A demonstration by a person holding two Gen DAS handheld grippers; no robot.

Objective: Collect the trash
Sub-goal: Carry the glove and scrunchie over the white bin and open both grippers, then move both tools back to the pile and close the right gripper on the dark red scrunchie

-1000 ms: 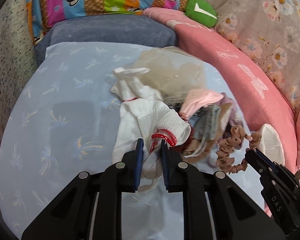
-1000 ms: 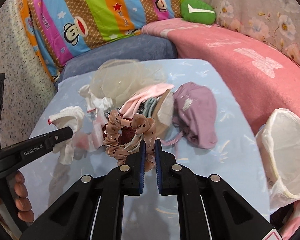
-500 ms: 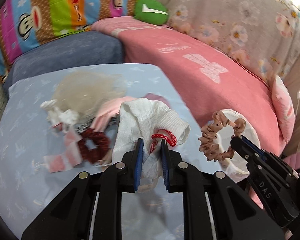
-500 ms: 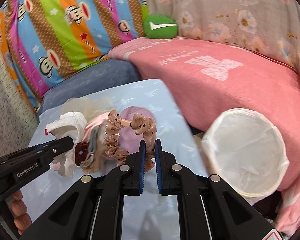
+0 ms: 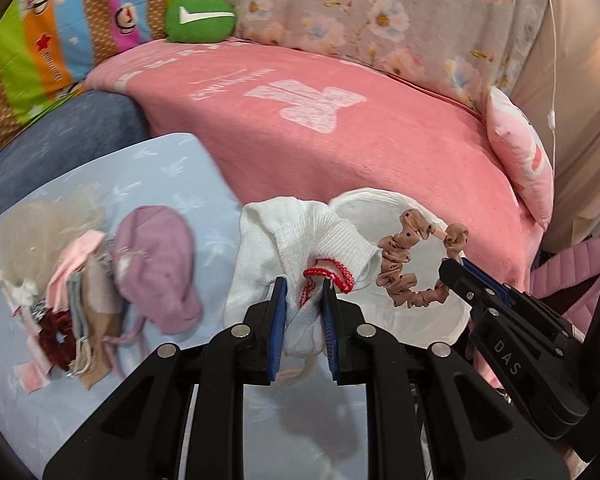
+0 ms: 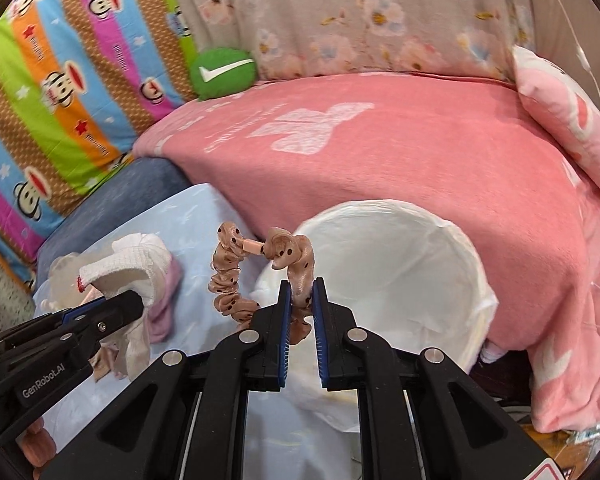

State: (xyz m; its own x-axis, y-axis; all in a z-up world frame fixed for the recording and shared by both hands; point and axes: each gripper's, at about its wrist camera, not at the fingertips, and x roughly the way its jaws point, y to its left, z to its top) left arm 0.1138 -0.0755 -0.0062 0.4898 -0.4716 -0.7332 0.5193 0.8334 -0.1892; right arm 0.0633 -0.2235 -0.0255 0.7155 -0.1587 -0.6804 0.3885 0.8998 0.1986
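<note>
Both your loads now reach the white bin point(image 6: 440, 248) at frame centre: left gripper point(image 5: 303, 294) clamps the sock point(image 5: 300, 240), right gripper point(image 6: 300, 296), jaws just easing apart, still pinches the scrunchie point(image 6: 236, 280).

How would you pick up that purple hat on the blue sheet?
Pinch the purple hat from above at its bulging crown: it lies slumped on the blue sheet, that side is bare, while its other edge touches the pile of clothes. Probably avoid the thin strap.
</note>
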